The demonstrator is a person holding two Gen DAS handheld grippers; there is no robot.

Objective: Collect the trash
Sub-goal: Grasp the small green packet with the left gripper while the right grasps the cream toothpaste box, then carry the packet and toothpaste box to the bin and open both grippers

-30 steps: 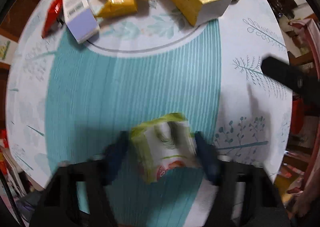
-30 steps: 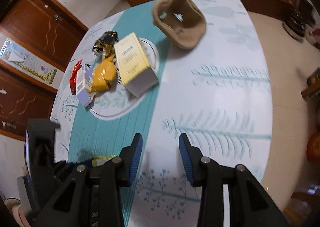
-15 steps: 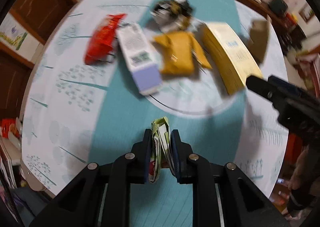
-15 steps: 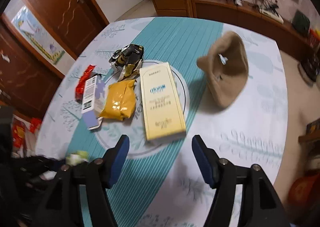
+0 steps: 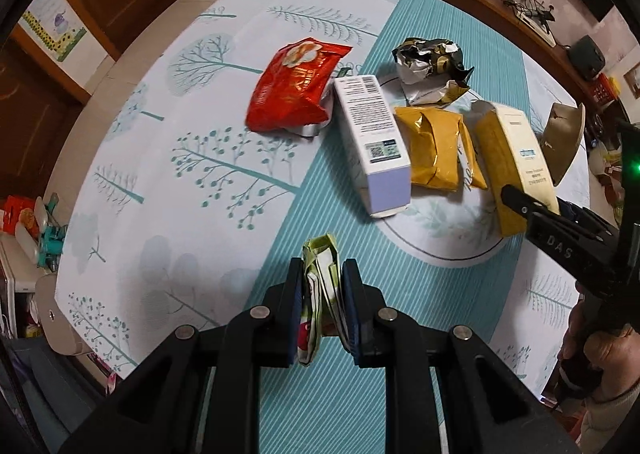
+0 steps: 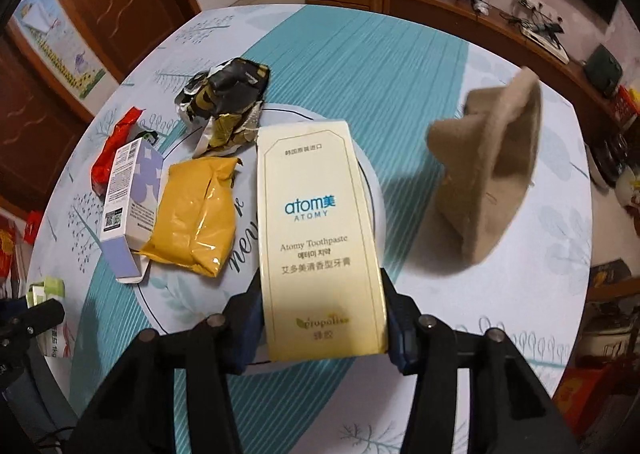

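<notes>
Looking down from the left wrist, the left gripper (image 5: 322, 290) has its 2 black fingers squeezed almost together on a crumpled green and white wrapper (image 5: 320, 286), which is folded flat and held up above the round table (image 5: 224, 54). The table wears a smooth cloth with pale tree drawings and a wide teal striped band. Farther away lie a shiny red snack bag (image 5: 294, 88), a white and purple box (image 5: 374, 142) with a barcode, a puffy yellow packet (image 5: 436, 148), a crinkled black and silver foil wrapper (image 5: 430, 68) and a long cream toothpaste box (image 5: 514, 166). The right gripper (image 5: 560, 230) comes in from the right edge with a hand (image 5: 600, 350) behind it. From the right wrist, the right gripper (image 6: 322, 318) has the near end of the flat cream toothpaste box (image 6: 316, 230) between its 2 fingers, and the jaws are closing on it; the blue pads sit right against the box edges. Left of the box are the yellow packet (image 6: 196, 210), the purple box (image 6: 130, 202), the red bag (image 6: 114, 150) and the foil wrapper (image 6: 226, 102). A soft, fuzzy tan hat (image 6: 488, 170) sits on the right. The green wrapper (image 6: 46, 290) shows at the left edge.
</notes>
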